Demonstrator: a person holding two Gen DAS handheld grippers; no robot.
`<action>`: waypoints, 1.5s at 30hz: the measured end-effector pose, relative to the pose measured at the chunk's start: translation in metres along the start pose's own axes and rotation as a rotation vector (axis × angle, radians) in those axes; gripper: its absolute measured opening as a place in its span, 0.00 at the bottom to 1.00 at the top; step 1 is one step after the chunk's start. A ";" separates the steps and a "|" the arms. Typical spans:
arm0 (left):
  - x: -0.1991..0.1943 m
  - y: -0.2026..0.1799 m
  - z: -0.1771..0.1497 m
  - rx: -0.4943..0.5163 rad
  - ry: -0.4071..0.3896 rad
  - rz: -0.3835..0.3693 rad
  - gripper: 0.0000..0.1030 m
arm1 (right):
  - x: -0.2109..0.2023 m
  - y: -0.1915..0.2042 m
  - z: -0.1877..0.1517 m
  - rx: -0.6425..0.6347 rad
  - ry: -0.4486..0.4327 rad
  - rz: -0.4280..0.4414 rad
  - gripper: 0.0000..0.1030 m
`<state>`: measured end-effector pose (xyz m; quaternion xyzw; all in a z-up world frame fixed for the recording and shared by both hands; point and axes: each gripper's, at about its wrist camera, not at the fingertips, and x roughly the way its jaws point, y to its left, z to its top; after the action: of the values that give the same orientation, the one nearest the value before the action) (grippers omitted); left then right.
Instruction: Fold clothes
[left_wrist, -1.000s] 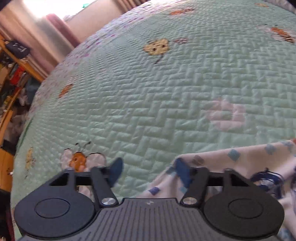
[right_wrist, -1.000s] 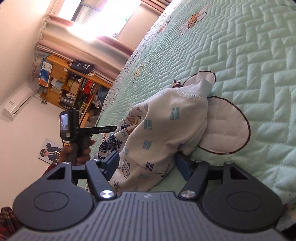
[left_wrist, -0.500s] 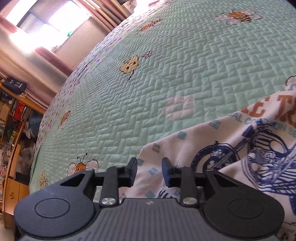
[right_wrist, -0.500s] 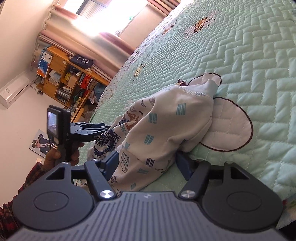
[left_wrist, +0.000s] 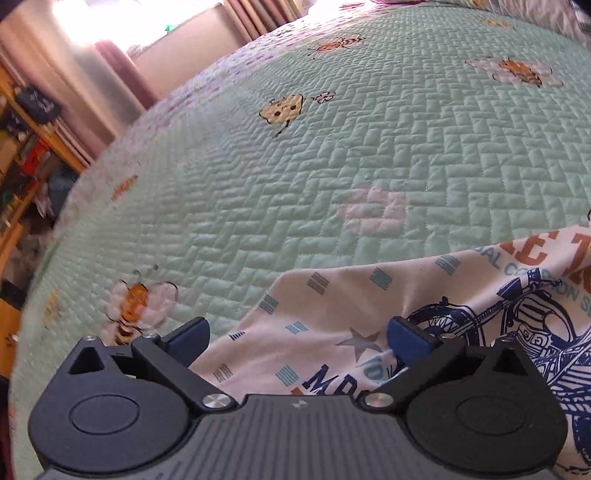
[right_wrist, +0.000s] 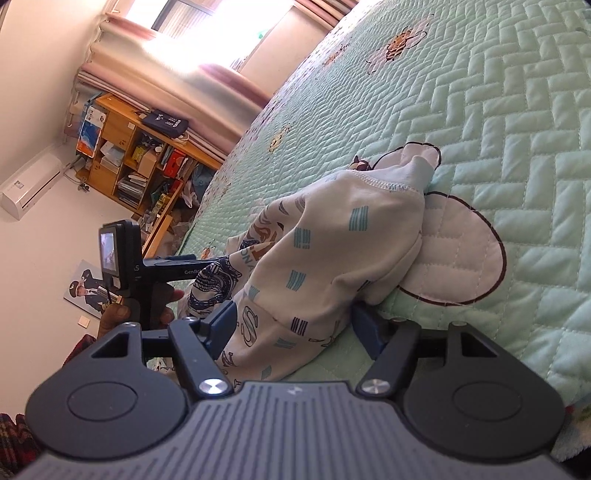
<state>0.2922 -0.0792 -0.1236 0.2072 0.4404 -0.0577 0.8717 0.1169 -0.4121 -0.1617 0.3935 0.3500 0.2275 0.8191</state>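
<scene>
Two tongs work over one printed white garment (left_wrist: 388, 306) lying bunched on the green quilted bed (left_wrist: 332, 155). Left tongs (left_wrist: 295, 338) stand wide, fabric between the blue pads, apparently not pinched. Right tongs (right_wrist: 291, 323) also gape wide around a raised fold of the garment (right_wrist: 332, 243); whether the pads touch cloth is hard to tell. A bookshelf (right_wrist: 136, 162) stands beyond the bed's far edge.

Mint-green quilt (left_wrist: 369, 155) with herringbone stitching, orange-and-white bees scattered across it, a pale pink flower patch at centre. At five o'clock, the cream garment (left_wrist: 369, 295) shows teal and grey striped squares, a navy motorcycle print, and rust-orange lettering. Blue fingertips (left_wrist: 190, 334) sit on a black gripper body. Orange-wood shelf (right_wrist: 122, 147) at ten o'clock.
</scene>
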 end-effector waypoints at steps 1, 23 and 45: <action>0.004 0.013 -0.005 -0.068 -0.003 -0.062 1.00 | 0.000 0.000 0.000 -0.001 0.001 0.000 0.68; 0.035 0.083 0.029 -0.340 0.121 -0.407 0.92 | -0.001 -0.013 0.006 -0.008 0.016 0.045 0.68; 0.018 0.045 0.028 0.101 0.031 -0.622 0.11 | -0.002 -0.003 0.000 -0.068 0.019 0.026 0.68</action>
<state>0.3372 -0.0490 -0.1093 0.1062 0.4926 -0.3402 0.7939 0.1161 -0.4147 -0.1633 0.3676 0.3447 0.2537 0.8256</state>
